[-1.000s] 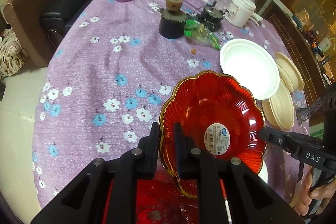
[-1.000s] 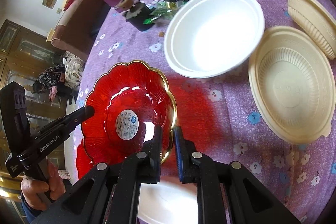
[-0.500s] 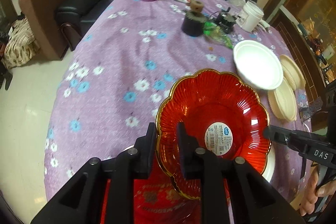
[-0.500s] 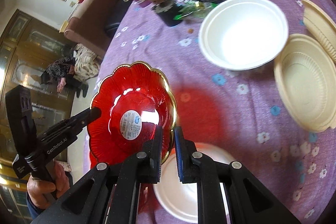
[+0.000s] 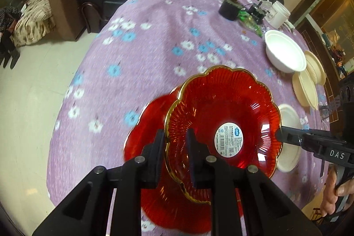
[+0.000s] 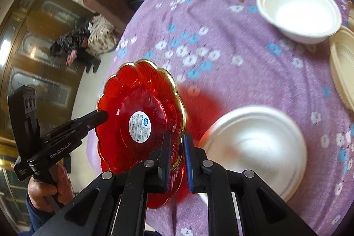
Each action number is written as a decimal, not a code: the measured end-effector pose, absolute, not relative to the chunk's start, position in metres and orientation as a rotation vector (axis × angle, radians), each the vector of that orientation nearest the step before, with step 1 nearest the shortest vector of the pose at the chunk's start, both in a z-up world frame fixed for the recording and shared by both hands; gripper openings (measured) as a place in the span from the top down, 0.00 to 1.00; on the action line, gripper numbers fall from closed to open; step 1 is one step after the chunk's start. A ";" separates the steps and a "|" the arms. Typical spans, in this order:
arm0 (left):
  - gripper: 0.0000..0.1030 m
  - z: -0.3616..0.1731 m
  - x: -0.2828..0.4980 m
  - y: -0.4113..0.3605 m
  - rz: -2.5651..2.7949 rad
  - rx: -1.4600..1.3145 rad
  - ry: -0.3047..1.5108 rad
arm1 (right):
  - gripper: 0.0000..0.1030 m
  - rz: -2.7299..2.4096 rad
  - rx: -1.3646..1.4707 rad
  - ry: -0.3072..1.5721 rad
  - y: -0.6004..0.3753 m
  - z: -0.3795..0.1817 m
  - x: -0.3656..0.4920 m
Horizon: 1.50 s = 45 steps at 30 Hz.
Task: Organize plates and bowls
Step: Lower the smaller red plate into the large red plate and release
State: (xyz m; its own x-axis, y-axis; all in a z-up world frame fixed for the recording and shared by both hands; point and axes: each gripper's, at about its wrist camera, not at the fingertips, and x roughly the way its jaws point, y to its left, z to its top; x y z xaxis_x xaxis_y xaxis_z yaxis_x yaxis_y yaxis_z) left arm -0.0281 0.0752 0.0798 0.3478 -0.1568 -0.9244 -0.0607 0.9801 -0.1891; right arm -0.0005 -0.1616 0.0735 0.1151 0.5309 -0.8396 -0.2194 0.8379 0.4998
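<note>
The table, under a purple flowered cloth, carries everything: a white bowl and two cream plates at the far right, a white plate near the front edge. A red plate with a gold scalloped rim is held clear of the cloth, tilted, by both tools: the left gripper pinches its near-left rim, and the right gripper pinches the opposite edge, each closed on the rim. A second red plate lies just below and to the left, toward the left hand's side, so stacking would likely mean shifting the held plate leftward and down. The left view shows that lower plate plainly; the right view catches only a sliver of it, but shows the white plate just beside the right jaws.
</note>
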 end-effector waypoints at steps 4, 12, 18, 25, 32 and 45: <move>0.83 0.071 -0.042 0.084 -0.052 -0.232 1.233 | 0.87 0.575 0.248 1.367 -0.151 0.067 -0.006; 0.83 0.055 -0.050 0.089 -0.025 -0.226 1.264 | 0.86 0.582 0.187 1.392 -0.130 0.054 -0.016; 0.83 0.049 -0.050 0.085 -0.022 -0.191 1.273 | 0.86 0.560 0.173 1.403 -0.128 0.043 -0.018; 0.79 0.047 -0.048 0.085 -0.023 -0.186 1.276 | 0.85 0.546 0.152 1.390 -0.126 0.045 -0.019; 0.73 0.051 -0.045 0.085 -0.024 -0.187 1.262 | 0.78 0.544 0.087 1.367 -0.115 0.050 -0.024; 0.72 0.063 -0.049 0.090 -0.003 -0.193 1.233 | 0.78 0.553 0.089 1.336 -0.119 0.060 -0.026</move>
State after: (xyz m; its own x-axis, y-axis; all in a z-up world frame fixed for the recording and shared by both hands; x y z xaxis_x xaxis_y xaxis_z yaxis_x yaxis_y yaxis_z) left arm -0.0485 0.0904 0.0630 0.3338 -0.1069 -0.9366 -0.1019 0.9836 -0.1486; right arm -0.0255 -0.1194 0.0596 0.1249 0.4286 -0.8948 -0.3287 0.8688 0.3703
